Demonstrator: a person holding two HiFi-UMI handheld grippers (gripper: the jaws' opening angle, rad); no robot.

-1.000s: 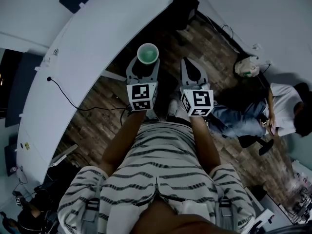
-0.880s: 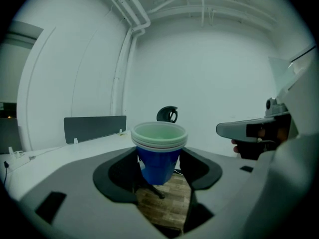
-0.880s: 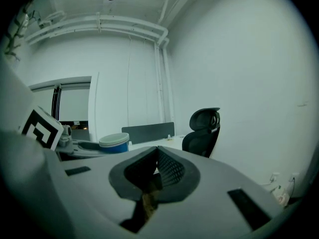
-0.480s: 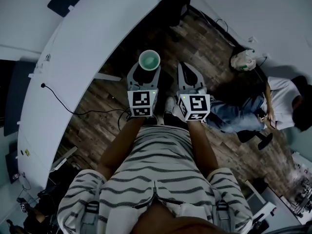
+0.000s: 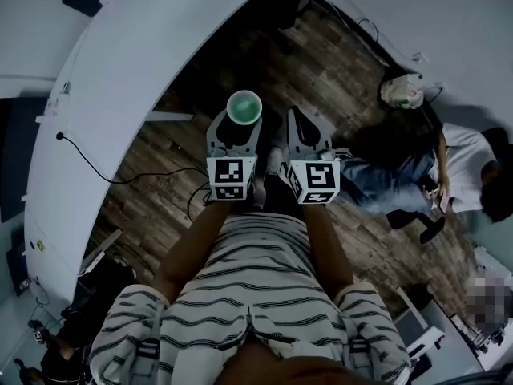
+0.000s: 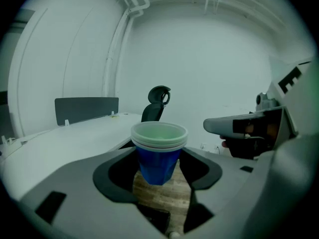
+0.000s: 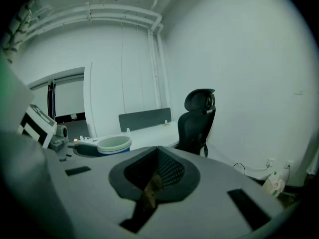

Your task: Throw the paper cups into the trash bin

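Note:
A stack of blue paper cups (image 5: 244, 107) with a pale green inside stands upright between the jaws of my left gripper (image 5: 240, 123), which is shut on it above the wooden floor. The left gripper view shows the blue cup wall (image 6: 158, 159) pinched between the dark pads (image 6: 115, 176). My right gripper (image 5: 298, 123) hangs just to the right at the same height, its jaws shut and empty (image 7: 158, 157). No trash bin shows in any view.
A long curved white desk (image 5: 120, 70) runs along the left, with a black cable (image 5: 128, 179) trailing onto the wooden floor (image 5: 337, 62). A black office chair (image 7: 198, 118) stands by the desk's far end. A white bag (image 5: 403, 93) and a seated person (image 5: 449, 175) are on the right.
The desk and floor have slid across the head view as the person moves. Both grippers keep their pose, side by side, the left one still holding the cups.

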